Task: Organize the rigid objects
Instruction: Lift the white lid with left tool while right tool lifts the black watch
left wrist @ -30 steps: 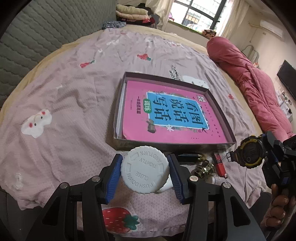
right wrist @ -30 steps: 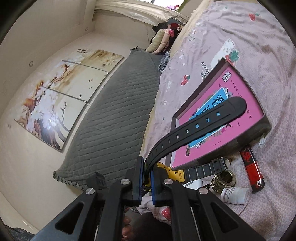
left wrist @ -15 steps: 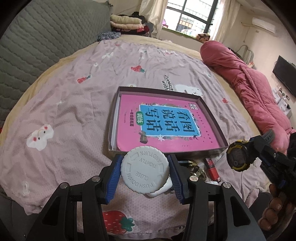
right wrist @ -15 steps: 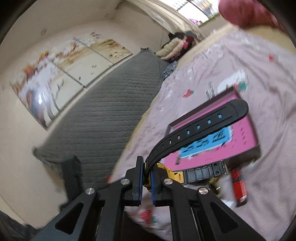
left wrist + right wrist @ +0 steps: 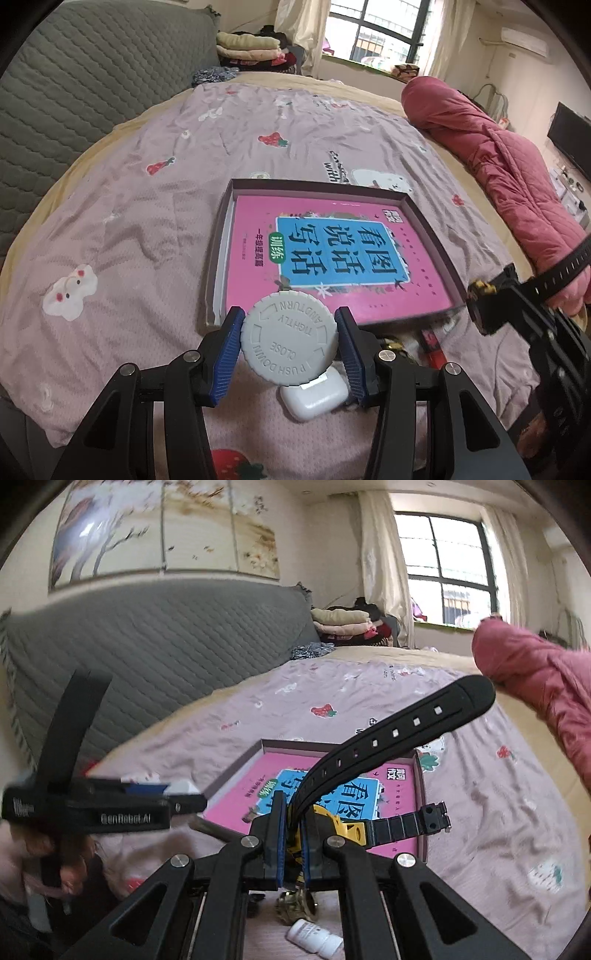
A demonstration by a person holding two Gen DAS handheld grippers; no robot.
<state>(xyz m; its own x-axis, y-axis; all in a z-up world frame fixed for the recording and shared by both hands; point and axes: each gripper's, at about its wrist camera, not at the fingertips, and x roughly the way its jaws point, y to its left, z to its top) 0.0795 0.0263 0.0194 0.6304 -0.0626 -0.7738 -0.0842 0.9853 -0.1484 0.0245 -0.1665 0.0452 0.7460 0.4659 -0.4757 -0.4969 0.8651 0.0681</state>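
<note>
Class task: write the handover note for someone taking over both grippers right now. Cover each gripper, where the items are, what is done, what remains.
Left gripper: shut on the grey push-down bottle cap.
Right gripper: shut on the black and yellow wristwatch, held by its strap.
Shallow box on the bed holds only the pink book.
Loose below the box: earbud case, red lighter, white pill bottle.
Left: place both held items, then the loose ones.

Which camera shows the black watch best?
The right wrist view. There the watch fills the middle, its holed strap sticking up out of the shut right claw. The left wrist view catches only a bit of strap at the right edge.
</note>
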